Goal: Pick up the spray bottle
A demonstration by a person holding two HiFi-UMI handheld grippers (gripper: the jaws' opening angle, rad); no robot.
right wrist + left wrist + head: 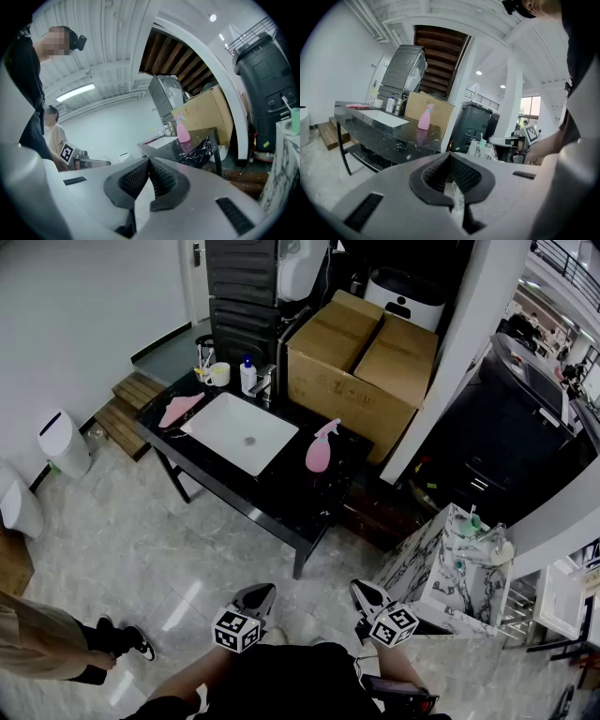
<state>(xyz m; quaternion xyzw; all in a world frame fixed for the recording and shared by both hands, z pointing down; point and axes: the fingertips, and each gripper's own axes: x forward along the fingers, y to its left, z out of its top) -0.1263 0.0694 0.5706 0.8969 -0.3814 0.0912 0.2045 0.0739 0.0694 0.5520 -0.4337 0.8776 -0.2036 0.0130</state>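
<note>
Standing upright on the black marble-patterned table (281,495), the pink plastic spray bottle (320,448) has a rounded, pear-shaped body and a paler trigger head on top. It stands just right of the white rectangular sink basin (239,432) in the head view, in front of the large brown cardboard box (366,357).

Its nozzle and any label are too small to make out, and in both gripper views it is only a small pink shape (424,117) (183,130). The person's dark clothing cuts off the rear of both tools in the head view.

The left gripper (265,591) and right gripper (361,589) hang low over the pale floor, each with its ribbed pads pressed together tip to tip. The bottle is well apart from both, ahead across the floor.
</note>
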